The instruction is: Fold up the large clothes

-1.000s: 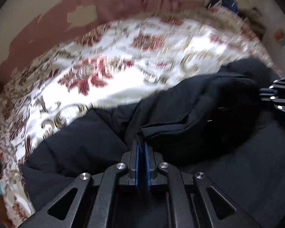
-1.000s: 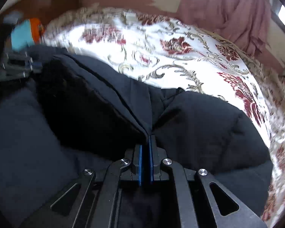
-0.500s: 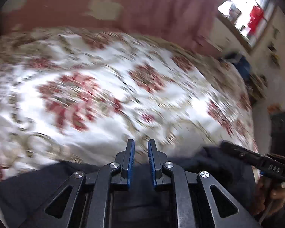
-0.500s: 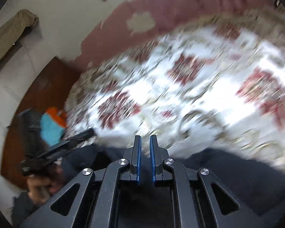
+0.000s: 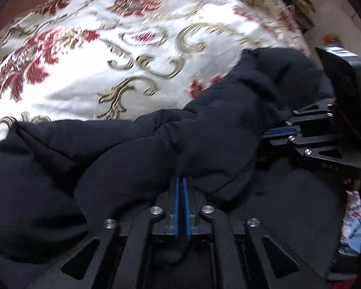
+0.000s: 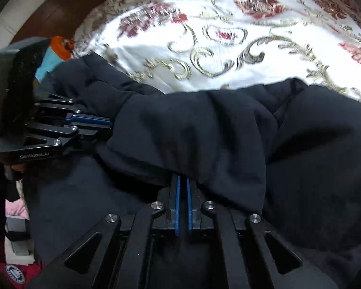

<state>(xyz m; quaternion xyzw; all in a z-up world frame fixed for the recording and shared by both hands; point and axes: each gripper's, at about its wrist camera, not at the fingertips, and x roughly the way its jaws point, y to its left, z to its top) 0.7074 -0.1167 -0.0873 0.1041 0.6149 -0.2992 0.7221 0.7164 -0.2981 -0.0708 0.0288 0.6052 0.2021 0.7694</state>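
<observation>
Jaws of both grippers pinch the black jacket (image 5: 204, 130), its roll lying crosswise.

Floral bedspread (image 5: 89, 72), black padded jacket (image 5: 132, 159) lying on it

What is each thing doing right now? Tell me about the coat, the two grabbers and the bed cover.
Coat: dark, puffy, bunched, lying on the bed, partly folded over itself.
Left hand-held gripper: shut on a fold of the coat; its jaws have just closed.
Right hand-held gripper: shut on a fold of the coat.
Bed cover: flowered, spread out, partly under the coat.
</observation>
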